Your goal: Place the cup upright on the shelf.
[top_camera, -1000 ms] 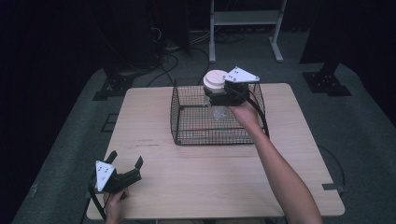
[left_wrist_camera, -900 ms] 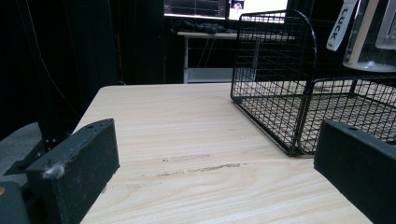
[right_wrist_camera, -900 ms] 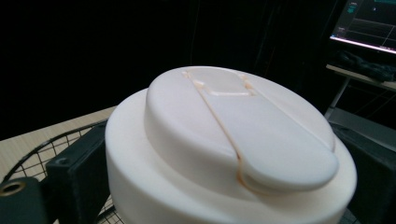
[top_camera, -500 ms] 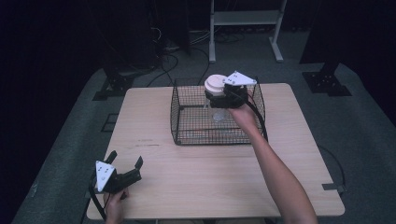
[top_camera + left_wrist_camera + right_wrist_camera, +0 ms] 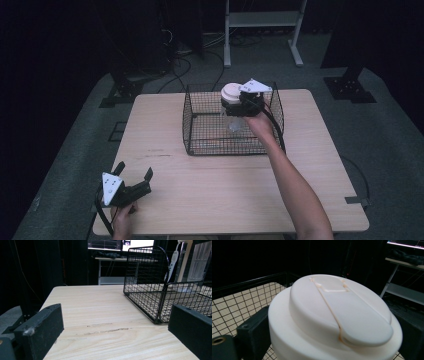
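Observation:
A clear container with a broad white flip lid hangs upright over the black wire basket. My right gripper is shut on it just under the lid. In the right gripper view the lid sits between the two black jaws, with basket mesh below. At the table's near left corner my left gripper rests open, holding nothing. In the left gripper view its jaws stand wide apart around bare wood, with the basket ahead to the right.
The basket stands at the back centre of the wooden table. A metal stand and cables lie on the dark floor beyond the table. A faint scuff marks the wood in front of my left gripper.
The right gripper and the container have sunk very slightly over the basket. The left gripper has not moved.

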